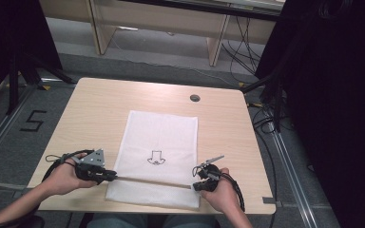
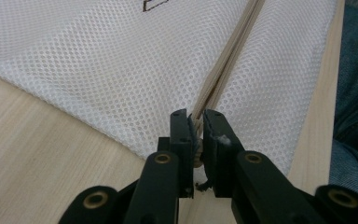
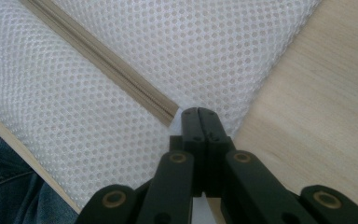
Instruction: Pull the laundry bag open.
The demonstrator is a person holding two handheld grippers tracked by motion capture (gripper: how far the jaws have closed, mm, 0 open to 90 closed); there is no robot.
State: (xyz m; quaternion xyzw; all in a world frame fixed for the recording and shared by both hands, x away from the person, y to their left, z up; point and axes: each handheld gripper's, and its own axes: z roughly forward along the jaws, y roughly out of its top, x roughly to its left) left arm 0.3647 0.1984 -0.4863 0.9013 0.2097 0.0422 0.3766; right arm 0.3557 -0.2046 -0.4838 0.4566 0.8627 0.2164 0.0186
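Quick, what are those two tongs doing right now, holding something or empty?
Left tongs: closed on the end of the thin wooden sticks.
Right tongs: closed; whether they pinch the white mesh bag cannot be told.

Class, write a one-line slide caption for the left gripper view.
Left gripper shut on thin wooden sticks lying across a white mesh bag.

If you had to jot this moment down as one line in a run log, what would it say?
left gripper: shut on zipper end | right gripper: shut on bag edge beside zipper | white mesh bag: flat on table
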